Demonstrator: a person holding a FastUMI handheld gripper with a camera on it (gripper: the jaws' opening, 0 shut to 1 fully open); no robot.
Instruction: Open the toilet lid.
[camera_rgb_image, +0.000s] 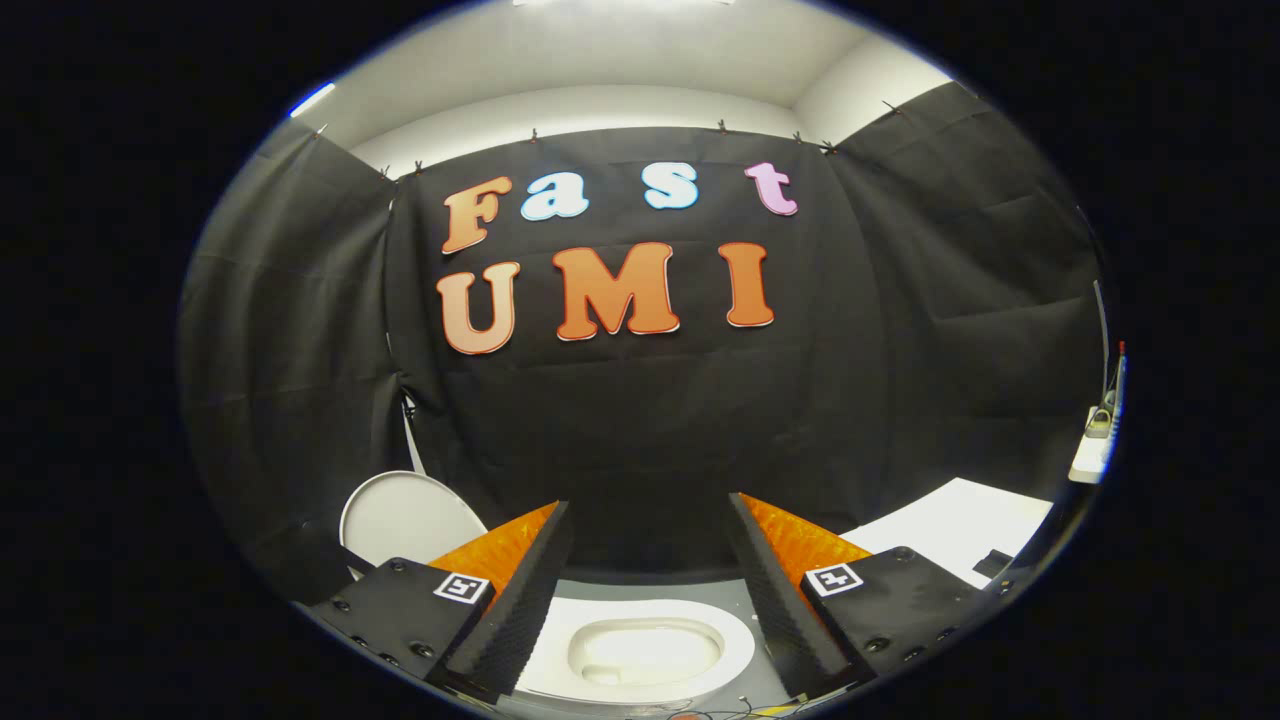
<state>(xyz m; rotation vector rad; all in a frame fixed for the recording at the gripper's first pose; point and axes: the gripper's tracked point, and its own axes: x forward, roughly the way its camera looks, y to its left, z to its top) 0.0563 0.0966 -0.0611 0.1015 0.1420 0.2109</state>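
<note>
The toilet lid (410, 520) stands raised, a pale oval disc leaning back against the black cloth wall, off to the left beyond the left finger (520, 590). Below it the toilet seat (735, 640) lies flat around the bright bowl (645, 650), seen between the two fingers and under them. Judged from this, the lid is already open, or nearly so.

The lid looks like a thin, stiff plastic shell: light, smooth and probably slippery, swinging on a hinge at the back that is hidden here. The best hold would be its free rim, far from the hinge, where a small push turns it easily; a hard pinch is not needed.

The hand-held gripper (650, 600) hangs above the bowl with its fingers spread wide, holding nothing. A white table (960, 520) sits to the right.
</note>
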